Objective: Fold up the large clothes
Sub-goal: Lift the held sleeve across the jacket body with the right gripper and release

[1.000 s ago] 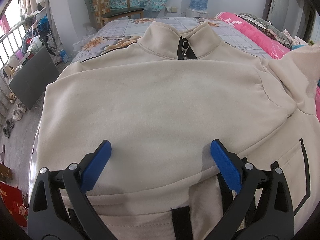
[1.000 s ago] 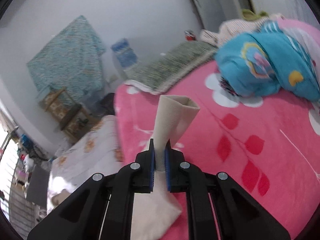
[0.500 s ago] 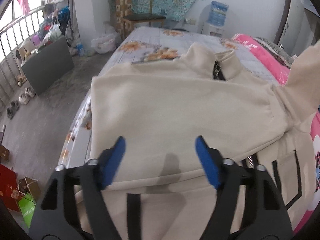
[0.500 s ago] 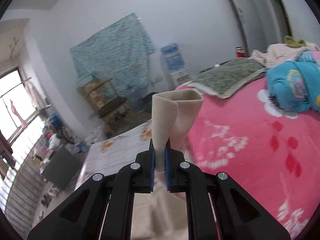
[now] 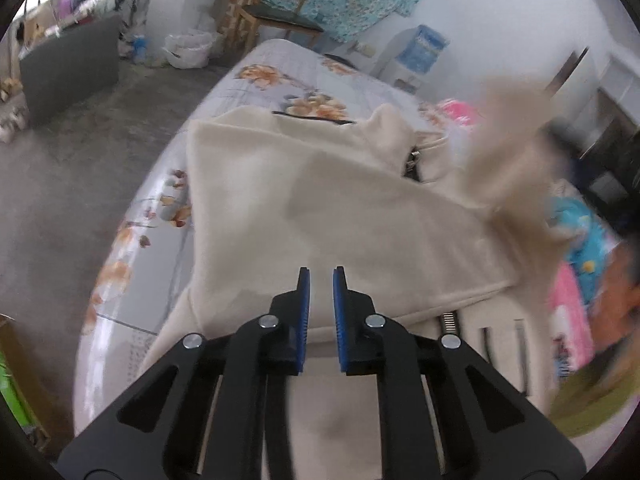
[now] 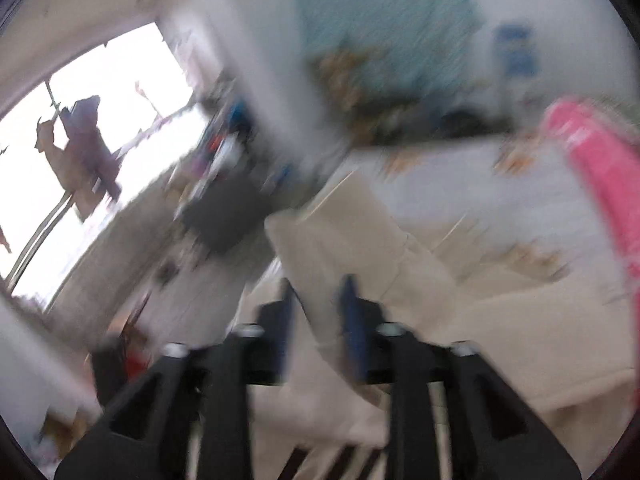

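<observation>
Left tool [image 5: 319,280] is hovering, pads narrowly apart, over cream sweatshirt [image 5: 360,208]; right tool [image 6: 316,300], blurred, is clamping its sleeve [image 6: 320,264].

So the jacket [image 5: 320,208] lies spread on the bed [image 5: 280,68], filling the middle of the left wrist frame, its collar [image 5: 394,132] toward the upper right. A chair [image 5: 280,20] stands behind the bed at the top centre, with a water dispenser [image 5: 424,50] to its right. Floor [image 5: 80,152] runs down the left side. A raised sleeve [image 5: 508,152] blurs at the right edge, over the jacket.
</observation>
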The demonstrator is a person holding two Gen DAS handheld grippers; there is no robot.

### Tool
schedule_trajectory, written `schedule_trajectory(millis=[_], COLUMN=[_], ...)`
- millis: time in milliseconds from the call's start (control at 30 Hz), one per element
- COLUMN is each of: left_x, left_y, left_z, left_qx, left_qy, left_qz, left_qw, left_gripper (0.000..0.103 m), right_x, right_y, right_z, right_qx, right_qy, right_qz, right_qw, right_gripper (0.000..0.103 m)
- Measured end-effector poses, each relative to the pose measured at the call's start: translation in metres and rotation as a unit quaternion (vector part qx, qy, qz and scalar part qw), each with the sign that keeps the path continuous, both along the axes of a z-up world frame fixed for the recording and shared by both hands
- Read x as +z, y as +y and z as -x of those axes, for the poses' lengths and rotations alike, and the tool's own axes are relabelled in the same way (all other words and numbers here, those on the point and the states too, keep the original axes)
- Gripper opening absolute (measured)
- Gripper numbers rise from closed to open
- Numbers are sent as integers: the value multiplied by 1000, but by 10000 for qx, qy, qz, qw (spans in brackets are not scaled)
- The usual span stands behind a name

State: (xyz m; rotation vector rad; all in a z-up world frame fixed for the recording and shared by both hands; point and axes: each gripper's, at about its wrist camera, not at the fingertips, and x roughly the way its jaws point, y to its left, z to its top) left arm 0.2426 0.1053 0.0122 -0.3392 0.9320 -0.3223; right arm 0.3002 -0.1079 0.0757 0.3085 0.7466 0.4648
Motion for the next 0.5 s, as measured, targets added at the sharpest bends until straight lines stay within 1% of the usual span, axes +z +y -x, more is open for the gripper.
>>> schedule_trajectory(millis=[67,133,167,200,233,300,333,400,500], left_x=[4,6,6,6,5,2,0,-9,-26], left_y=[0,-3,-6,-10,-12,-21,-25,-39,-60], left_z=[-1,-7,-12,-19,-25,-42,-49,-72,-95], left_qx=[-42,-130,-171,-185,-171,-172,-187,-223,-305], left_qy=[-16,21,67,131,182,296,349,531,833], left_qz=[186,349,434,494,528,603,615,577,314], left_qw=[9998,9993,9989,9985,9983,9976,9973,9967,9956], left_gripper=[11,12,15,17,22,27,29,29,29], right_x=[-35,-58,-62,-65,-67,-71,-74,-77,-87], right_y=[10,-6,-17,-37,-51,-83,-95,-113,-129], right_z=[-5,-1,1,9,17,39,48,67,89], right_qx=[261,163,73,-124,-286,-575,-728,-1012,-1235], right_qy=[571,876,898,883,866,815,803,773,767], right_qz=[-44,-185,-272,-389,-442,-605,-556,-273,-49], right_qw=[9980,9959,9956,9953,9949,9932,9925,9915,9894], right_gripper=[55,55,55,55,55,55,55,55,55])
